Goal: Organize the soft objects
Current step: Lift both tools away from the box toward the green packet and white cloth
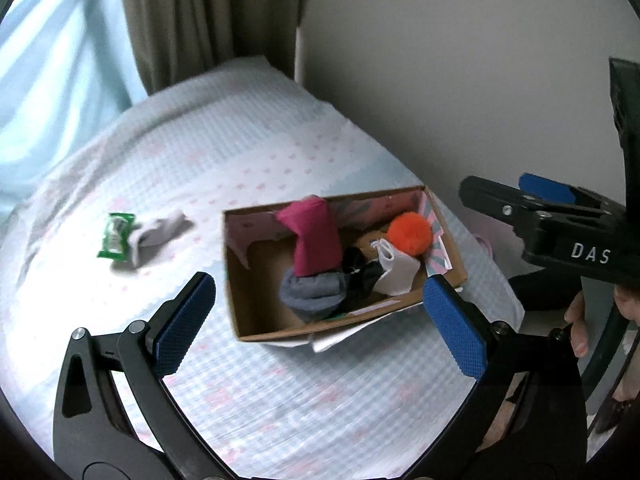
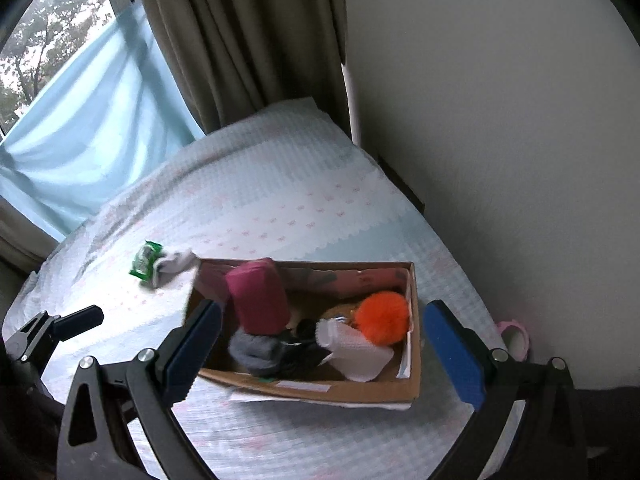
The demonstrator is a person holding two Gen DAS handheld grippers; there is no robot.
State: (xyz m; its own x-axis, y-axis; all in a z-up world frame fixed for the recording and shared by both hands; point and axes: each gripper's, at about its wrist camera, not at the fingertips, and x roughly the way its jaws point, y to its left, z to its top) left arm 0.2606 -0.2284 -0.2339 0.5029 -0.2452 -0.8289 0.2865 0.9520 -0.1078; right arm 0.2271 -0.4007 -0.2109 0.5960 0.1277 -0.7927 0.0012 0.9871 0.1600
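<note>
An open cardboard box sits on the bed. Inside it are a magenta cloth roll, a grey sock bundle, a black cloth, a white cloth and an orange pom-pom. On the bedspread left of the box lie a green packet and a white-grey sock, touching each other. My left gripper hovers open over the box's near side, holding nothing. My right gripper is also open and empty above the box.
The bed has a pale blue and pink checked cover. A wall runs along its right side, and curtains hang behind it. A pink object lies on the floor to the right. A hand holds the right gripper's handle.
</note>
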